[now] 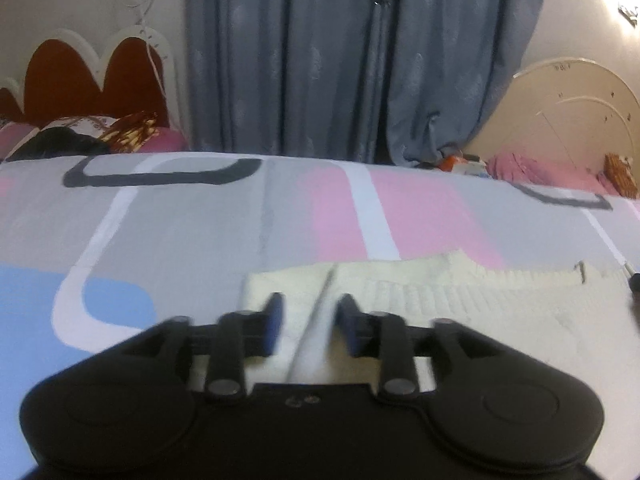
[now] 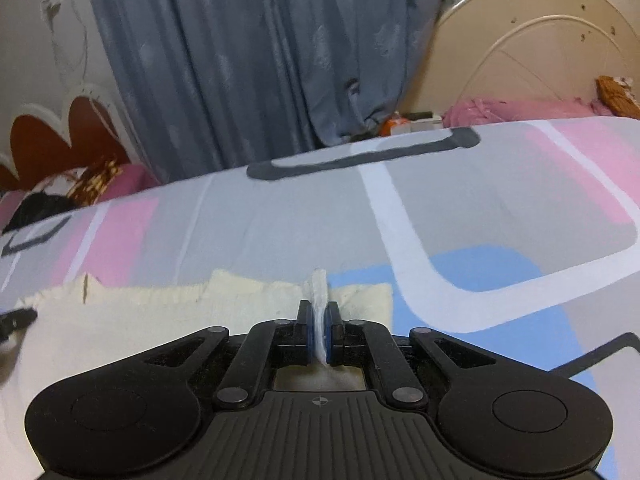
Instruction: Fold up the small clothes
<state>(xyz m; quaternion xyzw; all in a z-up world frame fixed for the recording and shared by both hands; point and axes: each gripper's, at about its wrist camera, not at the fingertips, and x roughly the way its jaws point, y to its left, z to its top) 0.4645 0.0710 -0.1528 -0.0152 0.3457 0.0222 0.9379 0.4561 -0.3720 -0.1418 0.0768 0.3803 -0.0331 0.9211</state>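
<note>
A cream knitted garment (image 1: 440, 300) lies flat on the bed, its ribbed edge toward the far side. My left gripper (image 1: 310, 312) is open just above the garment's left part, one finger on each side of a raised fold line. In the right wrist view the same garment (image 2: 140, 320) spreads to the left. My right gripper (image 2: 319, 324) is shut on a pinched-up ridge of the garment's fabric near its right edge. The tip of the other gripper (image 2: 16, 320) shows at the left edge.
The bed sheet (image 1: 200, 232) has grey, pink, blue and white shapes. Grey curtains (image 1: 340, 60) hang behind the bed. A red and white headboard (image 1: 80, 76) with pillows is at the far left, a cream headboard (image 1: 580, 112) at the far right.
</note>
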